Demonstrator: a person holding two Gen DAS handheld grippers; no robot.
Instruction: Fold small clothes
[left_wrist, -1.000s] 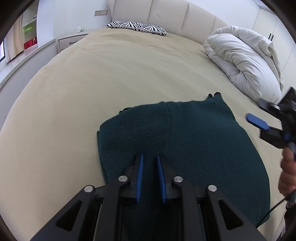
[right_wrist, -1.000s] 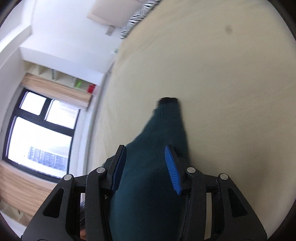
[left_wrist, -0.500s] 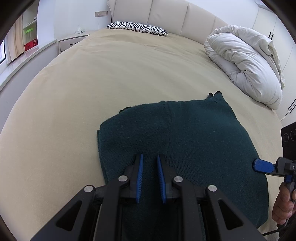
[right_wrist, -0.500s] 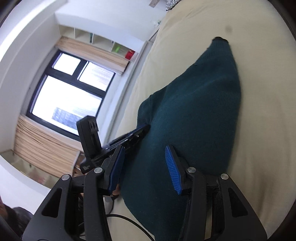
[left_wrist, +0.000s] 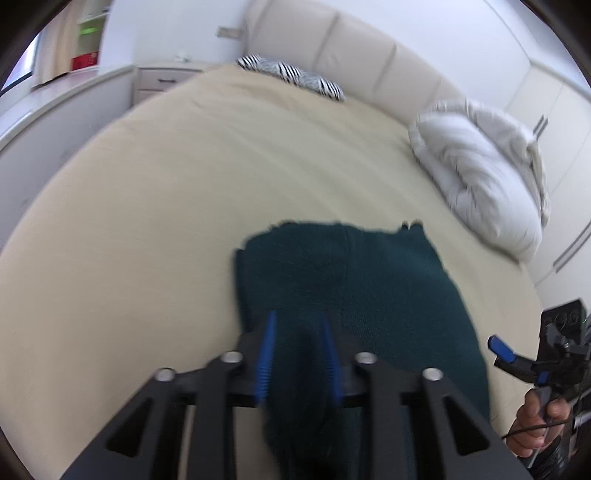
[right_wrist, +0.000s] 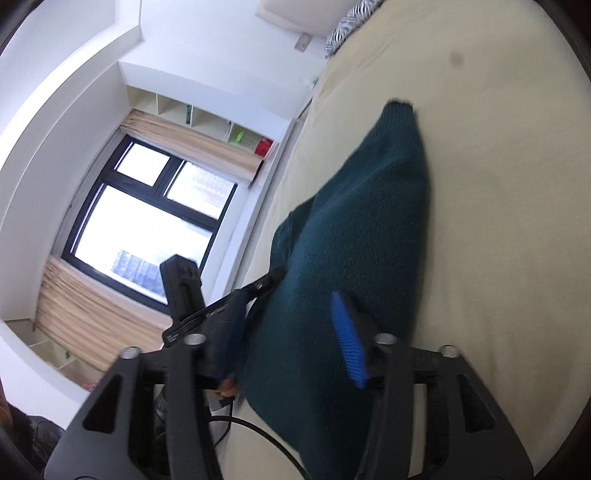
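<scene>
Lying low and centre in my left wrist view, the dark green knitted garment (left_wrist: 369, 291) is folded flat on the beige bed sheet (left_wrist: 147, 221), its far edge ragged toward the middle of the frame. My left gripper (left_wrist: 297, 354) sits at the bottom centre with its blue pads (left_wrist: 266, 354) parted and a raised fold of the knit standing between them; the frame is blurred, so I cannot tell whether the pads pinch the cloth or stand clear of it.

My right gripper (right_wrist: 295, 332) has its fingers spread wide, released, with the garment's (right_wrist: 362, 236) near edge running between them in the lower middle of the right wrist view. One blue pad (right_wrist: 349, 341) lies over the knit; the other is smeared by blur. In the left wrist view this gripper (left_wrist: 517, 360) shows at the lower right edge, just beside the garment, with my right hand (left_wrist: 535, 424) on its handle.

Further out, a rumpled white duvet (left_wrist: 484, 173) lies at the right, a zebra-striped pillow (left_wrist: 291, 75) near the padded headboard (left_wrist: 343, 40) at the top. A window (right_wrist: 147, 218) fills the left of the right wrist view.
</scene>
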